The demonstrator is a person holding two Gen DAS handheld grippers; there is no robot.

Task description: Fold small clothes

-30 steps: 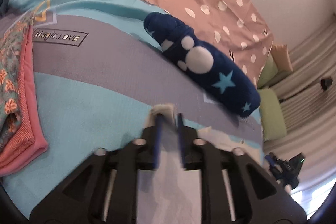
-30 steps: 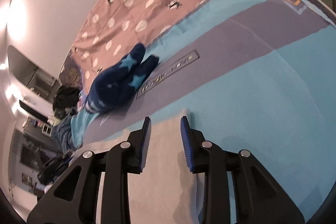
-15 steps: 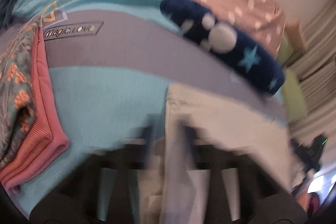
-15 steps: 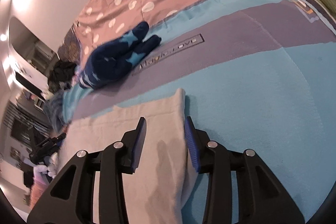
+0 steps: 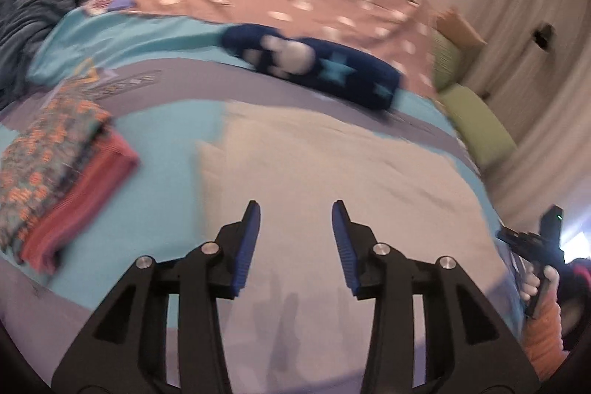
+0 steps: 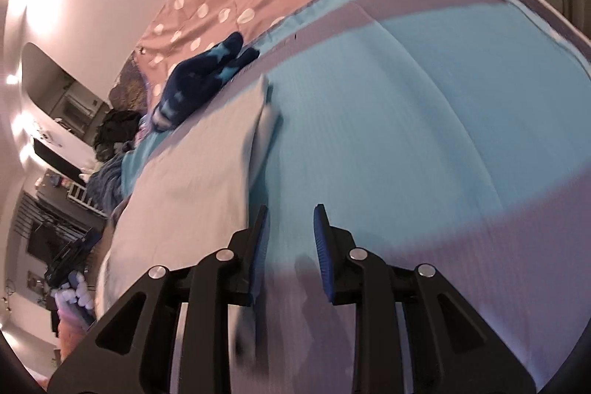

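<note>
We see the pale grey cloth garment (image 5: 332, 180) lying flat on the blue-and-purple bed cover (image 6: 388, 120). Our left gripper (image 5: 295, 239) hovers above it, jaws opening and empty. Our right gripper (image 6: 290, 239) hangs beside its edge, jaws closing on nothing.

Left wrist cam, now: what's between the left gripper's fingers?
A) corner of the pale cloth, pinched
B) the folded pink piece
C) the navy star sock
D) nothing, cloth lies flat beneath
D: the left gripper has its jaws opening with an empty gap, and the pale cloth lies spread flat below it.
</note>
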